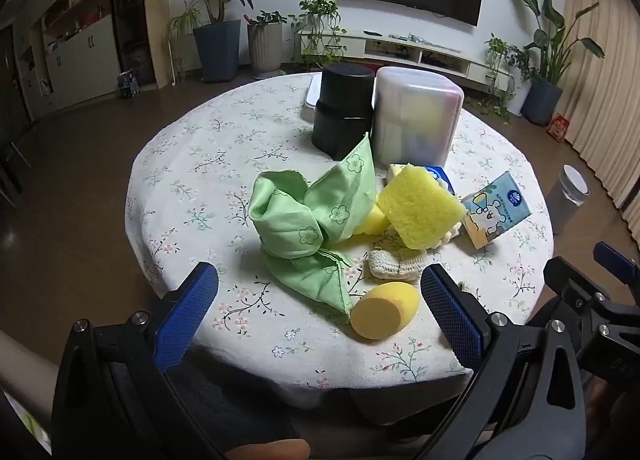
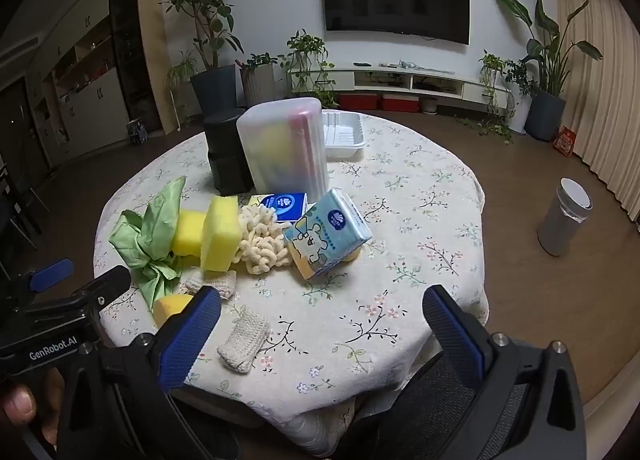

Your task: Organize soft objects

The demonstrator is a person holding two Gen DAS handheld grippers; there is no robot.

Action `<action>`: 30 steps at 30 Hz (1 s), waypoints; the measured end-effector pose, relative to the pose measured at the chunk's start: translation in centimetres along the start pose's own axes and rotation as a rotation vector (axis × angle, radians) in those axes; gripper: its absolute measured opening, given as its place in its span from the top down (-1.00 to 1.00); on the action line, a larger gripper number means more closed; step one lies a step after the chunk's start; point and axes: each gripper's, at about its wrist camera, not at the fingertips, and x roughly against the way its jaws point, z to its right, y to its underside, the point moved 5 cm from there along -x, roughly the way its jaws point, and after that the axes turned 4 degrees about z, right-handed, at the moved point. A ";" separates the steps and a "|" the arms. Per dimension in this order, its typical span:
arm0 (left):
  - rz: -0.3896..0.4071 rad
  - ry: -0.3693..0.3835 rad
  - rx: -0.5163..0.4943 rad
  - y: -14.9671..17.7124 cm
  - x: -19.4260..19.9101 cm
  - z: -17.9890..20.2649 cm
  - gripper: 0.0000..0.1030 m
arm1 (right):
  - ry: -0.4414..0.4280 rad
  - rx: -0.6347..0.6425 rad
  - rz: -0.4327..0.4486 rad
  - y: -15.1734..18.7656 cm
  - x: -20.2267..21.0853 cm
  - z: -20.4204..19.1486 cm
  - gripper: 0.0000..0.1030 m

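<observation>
A pile of soft things lies mid-table: a crumpled green cloth [image 1: 308, 219] [image 2: 150, 238], a yellow sponge [image 1: 420, 205] [image 2: 220, 234] on edge, a cream yarn scrubber [image 2: 262, 242], tissue packs [image 1: 494, 211] [image 2: 326, 236], a knitted pad [image 1: 394, 264] and a yellow egg-shaped puff [image 1: 384, 310]. Another knitted pad [image 2: 244, 340] lies near the front edge. My left gripper [image 1: 320, 304] is open and empty, with the puff between its fingers. My right gripper [image 2: 324, 324] is open and empty above the front edge.
A frosted plastic box [image 1: 416, 119] [image 2: 284, 147] holding items and a black container [image 1: 344, 107] [image 2: 226, 151] stand behind the pile. A white tray [image 2: 344, 133] sits at the back. The round table has a floral cloth [image 2: 420, 219]. A grey bin [image 2: 564, 217] stands on the floor at right.
</observation>
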 end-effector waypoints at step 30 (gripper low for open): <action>-0.014 -0.011 0.009 0.5 -0.6 -0.3 -1.00 | -0.001 -0.006 -0.009 0.2 -0.4 0.2 -1.00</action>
